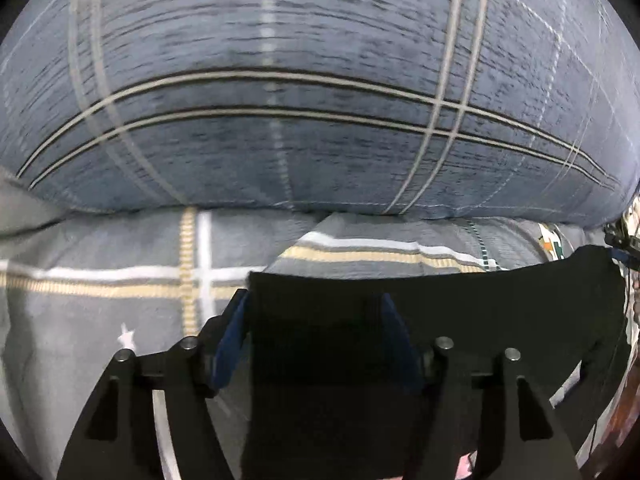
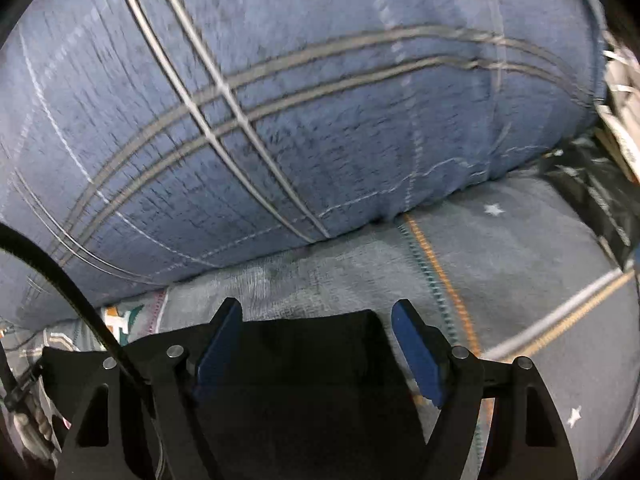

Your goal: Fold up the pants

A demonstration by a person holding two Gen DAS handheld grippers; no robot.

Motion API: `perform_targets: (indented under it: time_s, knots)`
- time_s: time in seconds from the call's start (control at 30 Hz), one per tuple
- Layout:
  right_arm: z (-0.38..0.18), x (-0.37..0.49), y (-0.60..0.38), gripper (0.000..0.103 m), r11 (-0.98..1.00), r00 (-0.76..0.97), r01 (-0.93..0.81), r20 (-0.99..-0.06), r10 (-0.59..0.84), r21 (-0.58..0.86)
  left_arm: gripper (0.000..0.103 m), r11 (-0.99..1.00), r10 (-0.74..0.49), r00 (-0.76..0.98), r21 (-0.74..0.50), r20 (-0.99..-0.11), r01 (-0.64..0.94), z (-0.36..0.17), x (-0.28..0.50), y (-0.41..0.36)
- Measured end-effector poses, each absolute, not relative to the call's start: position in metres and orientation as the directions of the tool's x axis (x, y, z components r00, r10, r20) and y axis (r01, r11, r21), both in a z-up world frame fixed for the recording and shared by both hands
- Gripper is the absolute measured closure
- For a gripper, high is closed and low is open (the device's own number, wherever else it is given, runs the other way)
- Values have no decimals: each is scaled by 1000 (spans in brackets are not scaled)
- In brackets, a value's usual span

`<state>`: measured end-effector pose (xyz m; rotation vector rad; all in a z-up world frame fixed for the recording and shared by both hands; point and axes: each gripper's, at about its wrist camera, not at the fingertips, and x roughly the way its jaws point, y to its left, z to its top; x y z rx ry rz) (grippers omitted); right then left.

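Observation:
The black pants [image 1: 460, 312] lie on a grey checked bedsheet [image 1: 100, 280]. In the left wrist view my left gripper [image 1: 316, 312] has its blue pads [image 1: 234, 336] spread wide, and the pants' edge lies between and under them. In the right wrist view the black pants [image 2: 312, 360] lie between my right gripper's [image 2: 318, 316] blue fingers [image 2: 416, 352], which also stand wide apart. Neither gripper pinches the cloth. The lower part of the pants is hidden under the gripper bodies.
A large blue plaid pillow or quilt [image 1: 320, 100] rises just ahead of both grippers and fills the upper half of each view; it also shows in the right wrist view [image 2: 300, 120]. A black cable [image 2: 60, 276] crosses at the left. Dark clutter [image 2: 592, 184] sits at the far right.

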<state>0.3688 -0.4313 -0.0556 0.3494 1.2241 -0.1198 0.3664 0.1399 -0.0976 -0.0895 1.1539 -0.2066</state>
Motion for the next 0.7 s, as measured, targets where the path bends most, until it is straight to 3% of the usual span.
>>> perform_targets:
  time_s: [0.03, 0.07, 0.1, 0.17, 0.47, 0.7]
  knots:
    - [-60, 371, -427, 21, 943, 331, 265, -938, 106, 200, 43, 978, -199, 383, -158, -902, 136, -98, 366, 135]
    - [-63, 372, -423, 23, 948, 325, 251, -940, 106, 194, 70, 979, -186, 387, -135, -903, 155, -96, 366, 130]
    - [-64, 371, -419, 28, 954, 320, 239, -942, 98, 180, 88, 974, -202, 390, -141, -898, 179, -94, 364, 126]
    - [-66, 369, -411, 81, 965, 300, 218, -951, 76, 145, 93, 965, -234, 388, -164, -891, 206, -86, 359, 121]
    - [-13, 335, -395, 84, 963, 426, 201, -901, 78, 179, 93, 968, -245, 499, -186, -831, 167, -37, 339, 130]
    - [39, 279, -376, 84, 958, 531, 144, -836, 138, 250, 93, 963, -267, 615, -188, -742, 191, 28, 270, 144]
